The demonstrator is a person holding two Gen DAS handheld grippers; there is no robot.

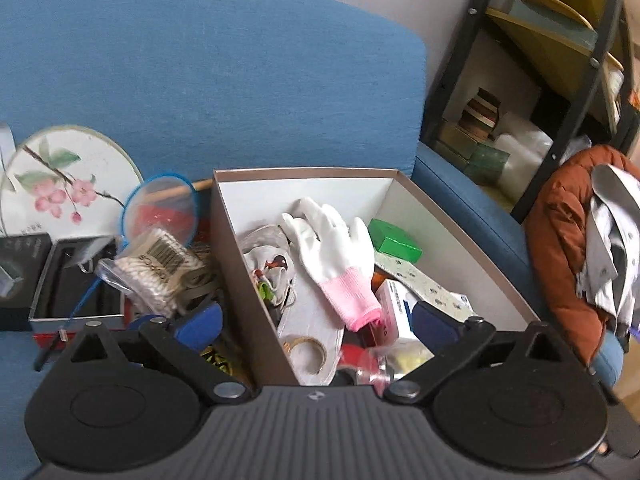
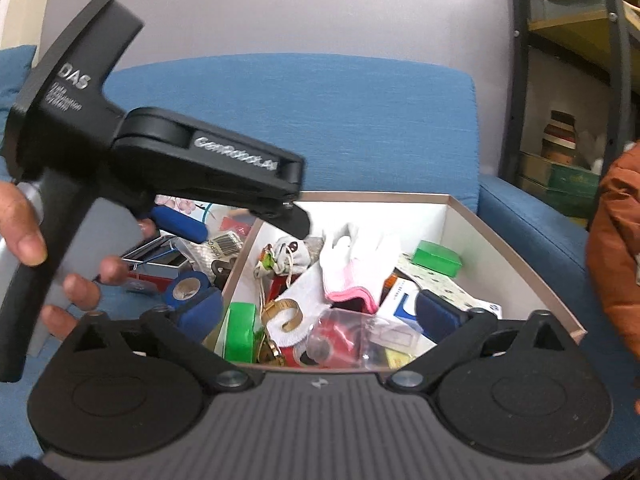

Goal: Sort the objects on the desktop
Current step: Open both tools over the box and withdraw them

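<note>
An open cardboard box (image 1: 224, 216) (image 2: 452, 216) stands on a blue sofa and holds a white glove with pink cuff (image 1: 336, 256) (image 2: 352, 268), a green box (image 1: 394, 240) (image 2: 438, 258), a tape roll (image 1: 306, 354) and other small items. My left gripper (image 1: 316, 322) is open and empty, its jaws straddling the box's left wall. It also shows in the right wrist view (image 2: 240, 224), above the box's left edge. My right gripper (image 2: 320, 314) is open and empty over the box's near edge. A green tape roll (image 2: 240, 332) lies below it.
Left of the box lie a cotton swab bag (image 1: 154, 268), a small blue net (image 1: 162, 208), a flower-painted fan (image 1: 60, 184), a black open case (image 1: 76, 280) and a blue tape roll (image 2: 188, 288). A metal shelf (image 1: 552, 60) and an orange jacket (image 1: 560, 240) are at the right.
</note>
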